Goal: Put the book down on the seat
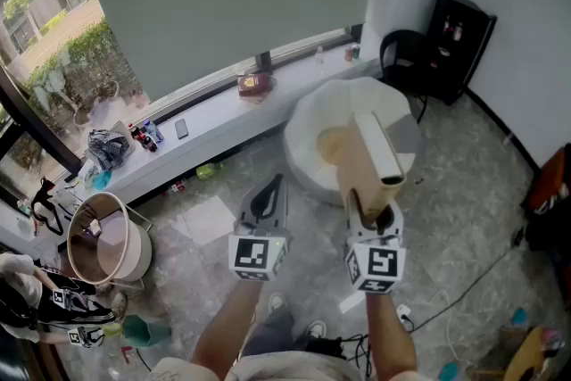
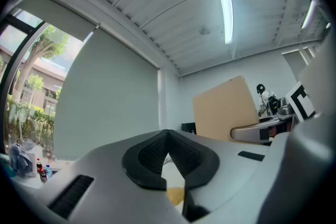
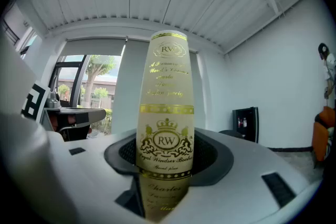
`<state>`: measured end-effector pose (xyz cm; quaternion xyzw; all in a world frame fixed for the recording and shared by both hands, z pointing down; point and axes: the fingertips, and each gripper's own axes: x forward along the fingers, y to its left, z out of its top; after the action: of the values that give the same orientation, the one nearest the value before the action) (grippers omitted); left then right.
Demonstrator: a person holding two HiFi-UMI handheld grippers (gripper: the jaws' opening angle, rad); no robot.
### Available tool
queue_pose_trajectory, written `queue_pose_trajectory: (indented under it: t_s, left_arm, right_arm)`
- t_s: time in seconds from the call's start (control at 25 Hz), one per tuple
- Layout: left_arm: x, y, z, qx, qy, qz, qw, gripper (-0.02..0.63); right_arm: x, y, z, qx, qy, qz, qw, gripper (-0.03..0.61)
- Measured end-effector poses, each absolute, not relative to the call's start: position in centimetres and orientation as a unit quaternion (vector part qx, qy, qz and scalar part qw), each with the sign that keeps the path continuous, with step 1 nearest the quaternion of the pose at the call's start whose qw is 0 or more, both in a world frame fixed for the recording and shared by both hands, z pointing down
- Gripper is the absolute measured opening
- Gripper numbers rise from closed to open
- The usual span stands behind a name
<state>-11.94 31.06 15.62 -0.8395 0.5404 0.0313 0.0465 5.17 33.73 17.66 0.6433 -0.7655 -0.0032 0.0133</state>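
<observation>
holding the book (image 3: 165, 113) by its lower end, the right gripper (image 3: 165, 157) has both pads pressed against the covers, and the gold-lettered spine faces that gripper's camera. the book stands upright between the jaws in the right gripper view. in the head view the book (image 1: 370, 156) reaches forward from the right gripper (image 1: 381, 211) and overlaps the round white seat (image 1: 308, 125) (no contact with the seat can be confirmed). a yellowish patch (image 1: 332, 144) shows on the seat just beside the book. the left gripper (image 2: 168, 134) is clenched, jaw tips meeting, nothing between them. in the head view the left gripper (image 1: 274, 185) sits just beside the right one, level with it, apart from the book. beyond the seat: a white window ledge (image 1: 223, 116) with small items, a black chair (image 1: 401, 53) and a black cabinet (image 1: 459, 36).
</observation>
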Motion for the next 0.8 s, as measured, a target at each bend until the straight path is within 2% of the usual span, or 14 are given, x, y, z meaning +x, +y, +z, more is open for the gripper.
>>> queue_pose_trajectory:
  t_s: [0.28, 0.8]
  left_arm:
    - [-8.8, 36.6, 14.4, -0.835, 0.543, 0.017, 0.086, 0.007]
    - [-13.3, 38.2, 13.8, -0.838, 0.537, 0.038, 0.089, 0.006]
  right_arm:
    - [6.0, 38.0, 16.9, 0.654, -0.756, -0.008, 0.008, 0.219]
    - [2.4, 39.6, 16.1, 0.665, -0.746, -0.016, 0.019, 0.219]
